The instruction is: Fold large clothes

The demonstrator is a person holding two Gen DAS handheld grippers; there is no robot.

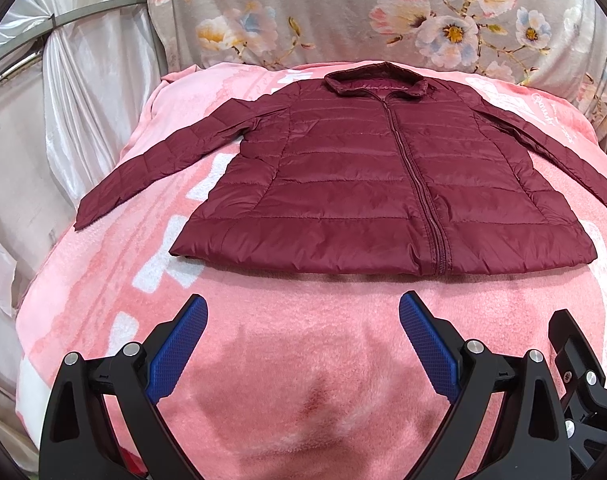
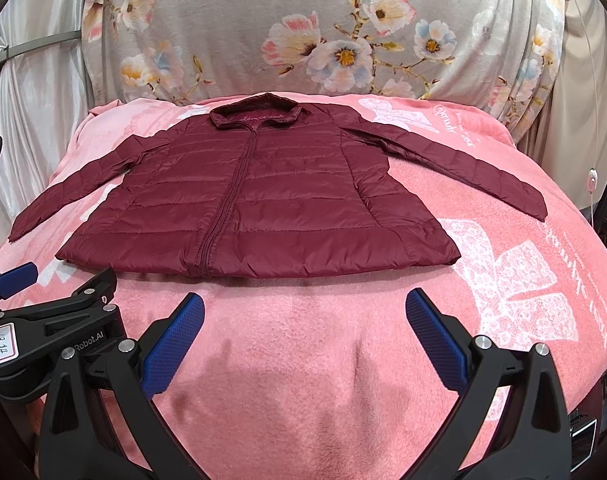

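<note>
The dark red jacket (image 1: 383, 184) lies flat and zipped on the pink blanket (image 1: 287, 360), just ahead of the left gripper (image 1: 303, 316) and the right gripper (image 2: 305, 316), both spread wide and holding nothing.
</note>
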